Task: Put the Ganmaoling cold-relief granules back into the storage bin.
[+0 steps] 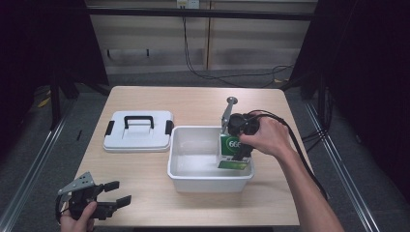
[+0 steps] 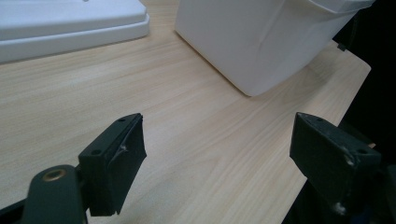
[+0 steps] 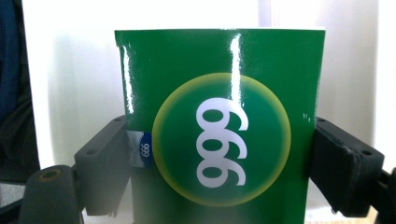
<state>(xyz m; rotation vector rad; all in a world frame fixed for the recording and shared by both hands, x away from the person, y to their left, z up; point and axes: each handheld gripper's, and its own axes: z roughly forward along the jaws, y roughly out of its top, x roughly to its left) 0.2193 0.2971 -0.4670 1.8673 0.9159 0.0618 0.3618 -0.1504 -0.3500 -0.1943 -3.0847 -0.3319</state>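
While left tongs (image 2: 217,154) gape, right tongs (image 3: 219,158) clamp box (image 3: 219,126).

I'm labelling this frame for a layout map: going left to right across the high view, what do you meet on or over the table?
Left gripper at the near left corner → white lid with a black handle → white bin → green box, held in the bin by the right gripper.

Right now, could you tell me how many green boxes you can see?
1: the green box is at the right end of the white bin, held by the right gripper. That hand hides part of the bin, so another could be concealed.
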